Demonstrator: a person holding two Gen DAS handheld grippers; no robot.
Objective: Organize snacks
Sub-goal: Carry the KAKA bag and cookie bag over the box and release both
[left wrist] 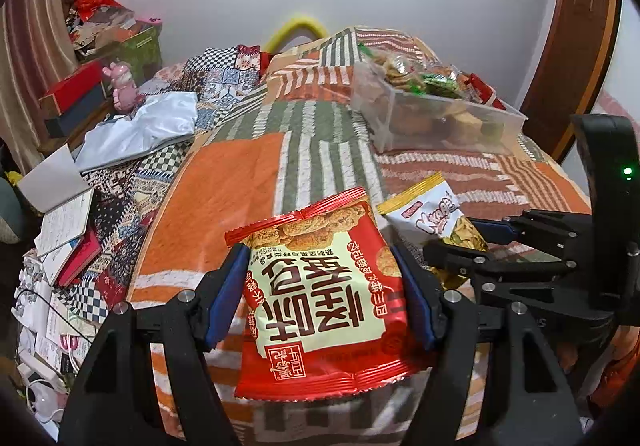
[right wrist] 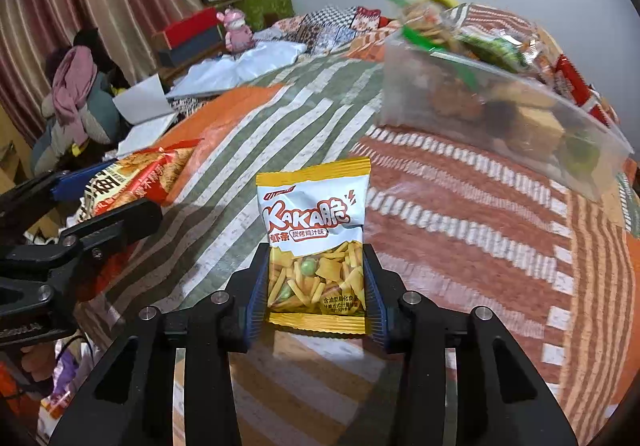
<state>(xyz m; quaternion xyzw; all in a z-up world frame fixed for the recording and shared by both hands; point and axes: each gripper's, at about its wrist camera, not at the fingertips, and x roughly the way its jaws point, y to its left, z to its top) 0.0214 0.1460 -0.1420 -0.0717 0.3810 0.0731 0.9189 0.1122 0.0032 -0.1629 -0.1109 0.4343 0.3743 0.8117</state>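
Observation:
My left gripper (left wrist: 320, 294) is shut on a red and cream snack bag (left wrist: 320, 286), held above the patchwork cloth. My right gripper (right wrist: 316, 286) is shut on a small white and yellow Kaka snack bag (right wrist: 316, 242). In the left wrist view the right gripper (left wrist: 468, 242) holds that bag (left wrist: 436, 221) just to the right. In the right wrist view the left gripper (right wrist: 96, 201) with the red bag (right wrist: 136, 177) is at the left. A clear plastic box (left wrist: 436, 117) holding several snack packs stands farther back on the right; it also shows in the right wrist view (right wrist: 500, 105).
A patchwork cloth (left wrist: 248, 181) covers the surface. At the left lie a white plastic bag (left wrist: 140, 129), books (left wrist: 64, 221), a pink toy (left wrist: 122, 85) and boxes (left wrist: 76, 97). A wooden frame (left wrist: 576, 45) stands at the far right. Curtains (right wrist: 80, 5) hang at the left.

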